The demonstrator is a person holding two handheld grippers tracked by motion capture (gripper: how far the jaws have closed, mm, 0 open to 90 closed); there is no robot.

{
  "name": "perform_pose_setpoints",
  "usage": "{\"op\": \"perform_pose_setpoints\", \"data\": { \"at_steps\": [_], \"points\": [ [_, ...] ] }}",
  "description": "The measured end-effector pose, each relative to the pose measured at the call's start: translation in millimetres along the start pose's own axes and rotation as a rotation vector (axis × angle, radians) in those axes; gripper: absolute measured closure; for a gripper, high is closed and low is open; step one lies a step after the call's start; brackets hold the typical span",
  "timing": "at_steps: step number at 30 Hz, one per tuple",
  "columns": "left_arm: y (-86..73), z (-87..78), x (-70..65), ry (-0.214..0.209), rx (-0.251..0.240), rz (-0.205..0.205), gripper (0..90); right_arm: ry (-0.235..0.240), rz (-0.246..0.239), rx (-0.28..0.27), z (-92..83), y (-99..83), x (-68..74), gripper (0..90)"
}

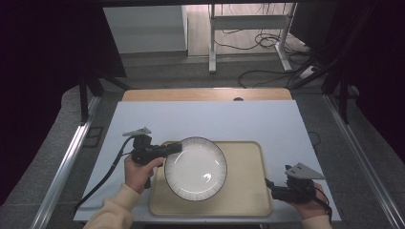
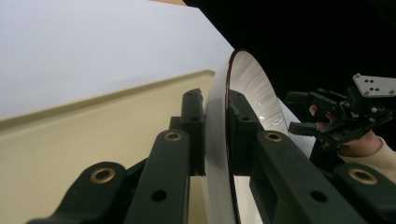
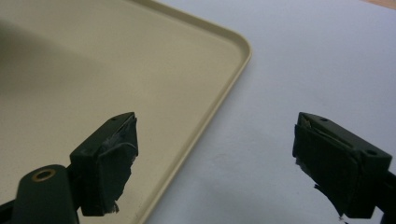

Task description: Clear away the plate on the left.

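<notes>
Over the beige plastic tray (image 1: 248,195), the left gripper (image 1: 174,148) is clamped on the rim of the round white ceramic plate with a dark striped edge (image 1: 196,168); in the left gripper view its jaws pinch the rim from both faces, likely so the plate can be carried or set down on the tray without slipping. Off the tray's right corner, above the pale blue table mat (image 1: 210,119), the right gripper (image 1: 268,184) hangs with jaws wide apart and empty, seemingly kept out of the way.

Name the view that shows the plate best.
The high view: the whole plate lies over the tray, its rim held by the left gripper. The left gripper view shows it edge-on between the fingers; the right gripper view shows the tray's corner.
</notes>
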State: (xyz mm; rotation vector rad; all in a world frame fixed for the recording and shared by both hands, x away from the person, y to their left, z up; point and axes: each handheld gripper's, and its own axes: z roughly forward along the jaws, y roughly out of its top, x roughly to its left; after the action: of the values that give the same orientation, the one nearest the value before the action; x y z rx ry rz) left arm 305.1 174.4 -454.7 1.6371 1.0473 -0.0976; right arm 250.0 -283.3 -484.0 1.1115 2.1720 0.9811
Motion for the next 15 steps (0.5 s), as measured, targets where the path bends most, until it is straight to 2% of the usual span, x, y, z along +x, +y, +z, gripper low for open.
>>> {"op": "perform_pose_setpoints", "data": {
  "at_steps": [5,12,15],
  "points": [
    [-0.9,9.9,-2.5,-0.016,0.014,-0.004,79.8,0.0,-0.001,0.002,0.2,-0.1,-0.2,14.5],
    [-5.6,27.5,-6.1,-0.015,0.056,0.007,79.5,0.001,-0.001,0.004,0.3,-0.3,-0.3,14.5],
    [-8.3,33.5,-7.3,-0.024,0.068,-0.001,79.6,0.002,-0.003,0.005,0.2,-0.6,-0.6,14.5]
  ]
}}
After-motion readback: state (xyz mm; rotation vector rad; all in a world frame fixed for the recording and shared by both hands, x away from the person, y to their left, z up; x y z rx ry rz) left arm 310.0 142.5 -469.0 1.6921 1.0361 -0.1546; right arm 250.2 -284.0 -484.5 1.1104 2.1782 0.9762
